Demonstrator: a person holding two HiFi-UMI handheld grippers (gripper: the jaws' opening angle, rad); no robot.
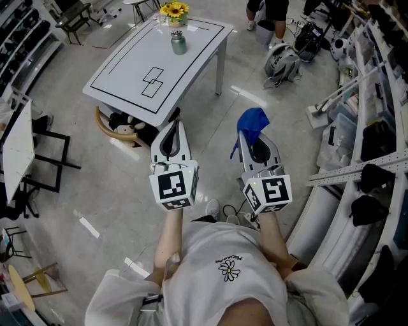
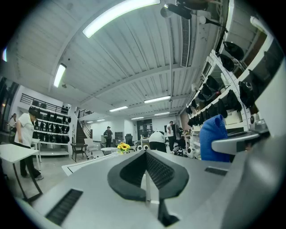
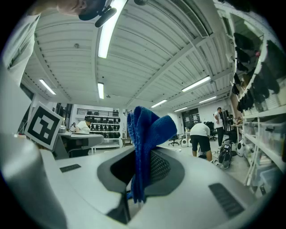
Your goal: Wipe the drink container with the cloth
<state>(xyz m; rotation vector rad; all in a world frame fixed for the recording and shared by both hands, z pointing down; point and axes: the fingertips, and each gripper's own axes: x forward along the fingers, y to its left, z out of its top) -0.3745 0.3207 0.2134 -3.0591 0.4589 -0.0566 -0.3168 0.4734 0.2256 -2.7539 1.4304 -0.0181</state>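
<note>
Drink container (image 1: 178, 43) stands upright on the white table (image 1: 127, 70), at its far end just beside the yellow flowers (image 1: 174, 10) and well apart from both grippers. Cloth (image 3: 145, 134), blue, is pinched in the right gripper (image 1: 254, 135): the jaws are closed on a narrow fold and most of the fabric stands loose above them. Left gripper (image 1: 173, 122) has its jaws closed together with nothing between them. Risks: the thin pinch may slip under wiping drag. The container is unbraced, so a sideways stroke could tip it or shove it into the flowers. Not resolved: the container's lid and surface are too small to tell. Neither gripper view shows the container. The cloth's lower end is hidden in the jaw slot.
</note>
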